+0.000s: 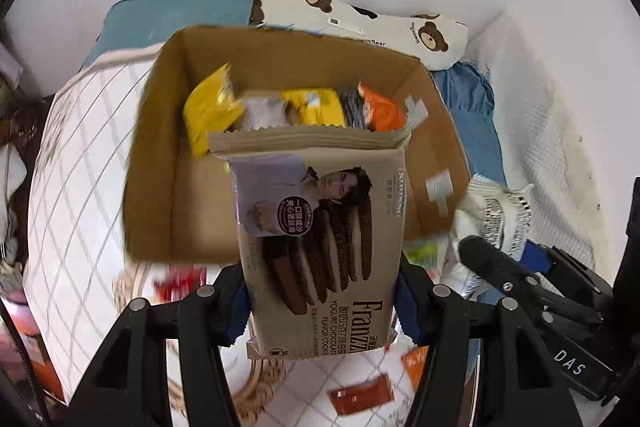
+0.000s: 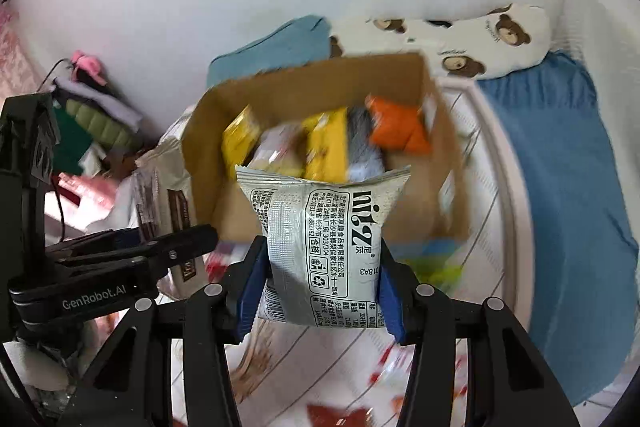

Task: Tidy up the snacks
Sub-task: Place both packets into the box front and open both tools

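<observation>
My left gripper (image 1: 322, 301) is shut on a beige pack of chocolate cookies (image 1: 320, 235), held up in front of an open cardboard box (image 1: 160, 155). The box holds several snack packs, yellow (image 1: 212, 111), orange (image 1: 380, 111) and grey ones. My right gripper (image 2: 320, 291) is shut on a silver-white snack bag (image 2: 324, 243) with black print, also raised before the same box (image 2: 208, 163). The right gripper shows at the lower right of the left wrist view, the left gripper (image 2: 192, 239) at the left of the right wrist view.
The box stands on a white checked bedspread (image 1: 80, 187) with loose snack packs (image 1: 360, 395) lying near me. Behind it lie a blue cushion (image 1: 176, 11) and a bear-print pillow (image 1: 400, 27) against a white wall. A blue cloth (image 2: 568, 187) lies to the right, clutter (image 2: 92, 123) to the left.
</observation>
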Demonstrator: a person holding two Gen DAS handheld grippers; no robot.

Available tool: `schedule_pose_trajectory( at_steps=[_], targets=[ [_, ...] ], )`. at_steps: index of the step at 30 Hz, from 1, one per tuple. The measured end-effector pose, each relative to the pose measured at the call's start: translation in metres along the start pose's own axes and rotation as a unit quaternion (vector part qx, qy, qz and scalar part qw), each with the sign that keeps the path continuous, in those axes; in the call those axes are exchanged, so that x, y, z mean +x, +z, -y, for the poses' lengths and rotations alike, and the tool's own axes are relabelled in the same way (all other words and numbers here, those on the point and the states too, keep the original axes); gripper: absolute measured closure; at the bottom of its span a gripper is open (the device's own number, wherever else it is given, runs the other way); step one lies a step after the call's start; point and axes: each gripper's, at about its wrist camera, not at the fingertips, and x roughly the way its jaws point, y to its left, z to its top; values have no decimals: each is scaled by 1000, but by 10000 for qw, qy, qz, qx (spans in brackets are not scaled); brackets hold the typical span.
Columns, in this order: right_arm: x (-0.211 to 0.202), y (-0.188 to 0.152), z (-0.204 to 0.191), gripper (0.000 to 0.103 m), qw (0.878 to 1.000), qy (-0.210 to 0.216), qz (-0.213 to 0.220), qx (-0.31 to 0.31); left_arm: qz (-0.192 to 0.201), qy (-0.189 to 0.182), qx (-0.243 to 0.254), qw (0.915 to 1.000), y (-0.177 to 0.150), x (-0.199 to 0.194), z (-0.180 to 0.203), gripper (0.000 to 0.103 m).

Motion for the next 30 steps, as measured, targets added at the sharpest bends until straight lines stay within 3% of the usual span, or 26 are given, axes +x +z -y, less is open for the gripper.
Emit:
schedule_pose_trajectory(
  at_steps=[9,16,17,18,19,20,21,30],
  targets=[
    [60,62,26,50,9980,-369,-505,19,-1040,-22,-123,9945,72,86,-3,46],
    [105,62,37,49,9929,-414,-1113,-34,-1767,-231,-293,9836,73,130,3,46],
    [109,61,40,41,9921,-371,-1201,21,-1854,-267,-311,9818,70,135,3,46],
    [114,60,42,33,9908,-325,-1313,46,-1863,-270,-336,9815,70,136,2,42],
    [117,60,43,10,9898,-294,-1393,63,-1844,-256,-335,9819,69,136,2,37],
    [120,59,44,4,9883,-318,-1487,90,-1806,-206,-284,9829,68,136,1,27],
    [123,58,45,4,9868,-434,-1556,94,-1798,-147,-249,9833,67,136,1,13],
    [125,61,48,4,9875,-437,-1501,200,-1432,56,-383,9889,65,111,-19,12]
  ],
)
